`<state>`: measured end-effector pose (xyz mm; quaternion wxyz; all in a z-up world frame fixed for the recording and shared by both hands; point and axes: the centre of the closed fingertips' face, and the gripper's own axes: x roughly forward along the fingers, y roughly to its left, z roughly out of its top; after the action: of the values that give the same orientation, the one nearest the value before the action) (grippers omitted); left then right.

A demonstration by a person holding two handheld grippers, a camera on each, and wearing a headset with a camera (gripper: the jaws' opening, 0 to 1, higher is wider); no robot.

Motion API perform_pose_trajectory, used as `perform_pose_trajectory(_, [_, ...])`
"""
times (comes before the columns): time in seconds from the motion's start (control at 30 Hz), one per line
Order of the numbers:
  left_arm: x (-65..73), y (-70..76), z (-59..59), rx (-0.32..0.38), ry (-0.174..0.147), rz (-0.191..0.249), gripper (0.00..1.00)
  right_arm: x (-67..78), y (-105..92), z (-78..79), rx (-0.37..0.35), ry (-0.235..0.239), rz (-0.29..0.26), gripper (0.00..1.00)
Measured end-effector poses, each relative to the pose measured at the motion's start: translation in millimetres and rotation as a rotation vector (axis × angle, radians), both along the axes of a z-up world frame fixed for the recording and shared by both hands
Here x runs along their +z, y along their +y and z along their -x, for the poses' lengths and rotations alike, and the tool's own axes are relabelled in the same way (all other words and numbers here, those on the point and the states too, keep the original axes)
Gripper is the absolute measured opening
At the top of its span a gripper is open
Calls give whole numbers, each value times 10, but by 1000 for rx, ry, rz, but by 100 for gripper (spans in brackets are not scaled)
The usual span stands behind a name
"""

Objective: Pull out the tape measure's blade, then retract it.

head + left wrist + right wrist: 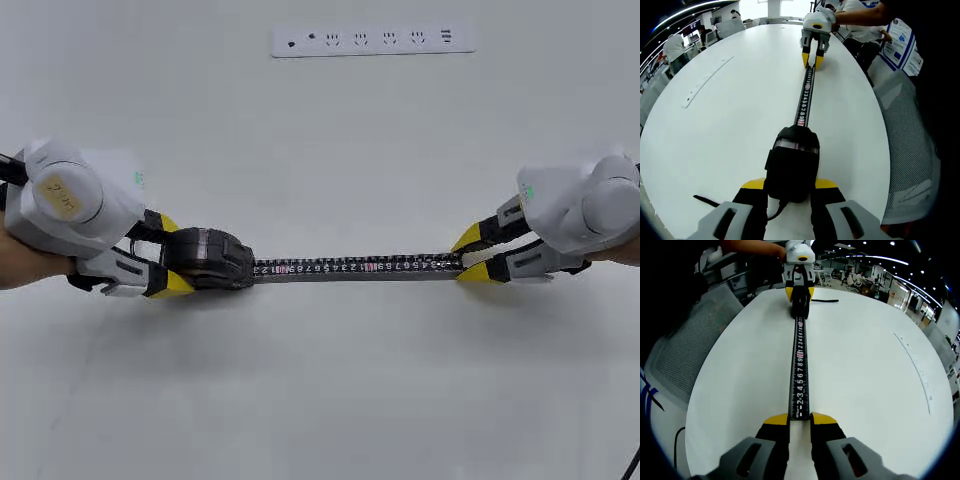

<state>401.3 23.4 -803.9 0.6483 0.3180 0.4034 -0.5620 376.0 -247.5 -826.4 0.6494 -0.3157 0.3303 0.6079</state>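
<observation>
A black tape measure case (208, 258) (792, 161) (800, 299) lies on the white table, and my left gripper (175, 260) (789, 186) is shut on it. Its dark blade (355, 267) (805, 95) (799, 371) with white numbers runs out flat across the table to the right. My right gripper (468, 258) (799, 418) is shut on the blade's end, its yellow fingertips (775, 419) pinching it. In the left gripper view the right gripper (813, 56) shows at the far end of the blade. The right gripper view has the left gripper (799, 290) far off, behind the case.
A white power strip (372, 40) (705, 80) (914, 365) lies flat at the table's far side. A thin black strap (707, 201) (824, 301) trails on the table beside the case. Mesh chairs (907, 135) (700, 325) stand past the table's edge, and people (675, 47) sit in the background.
</observation>
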Motion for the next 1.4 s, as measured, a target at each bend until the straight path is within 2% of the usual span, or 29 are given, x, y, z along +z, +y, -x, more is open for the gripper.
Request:
perform_pose_trajectory(0.2, [1, -4, 7, 0, -3, 0, 31, -1, -9, 5, -12, 0, 4, 15])
perform_pose_trajectory(0.27, [-3, -4, 6, -1, -9, -4, 31, -6, -9, 6, -2, -15, 10, 16])
perform_pose_trajectory(0.33, [-14, -1, -1, -4, -24, -7, 33, -15, 7, 20, 6, -18, 13, 18])
perform_pose_trajectory(0.53, [-1, 13, -5, -3, -29, 3, 40, 1, 47, 9, -7, -23, 3, 24])
perform_pose_trajectory(0.7, [34, 5, -37, -2, -45, 20, 55, 27, 40, 6, -31, -18, -4, 42])
perform_pose_trajectory(0.77, [52, -15, -35, -4, -43, 35, 62, 28, 24, 3, -56, -10, -4, 52])
perform_pose_trajectory(1.07, [44, -38, -12, -4, -38, 41, 87, 44, -24, 24, -107, 1, -12, 88])
perform_pose_trajectory(1.13, [48, -45, -14, -7, -44, 47, 93, 60, -24, 24, -126, 7, -23, 93])
perform_pose_trajectory(1.2, [75, -71, -10, 3, -38, 72, 98, 80, -22, 28, -139, 10, -33, 98])
perform_pose_trajectory(1.4, [94, -67, -2, 5, -41, 85, 100, 103, -29, 36, -150, 14, -40, 100])
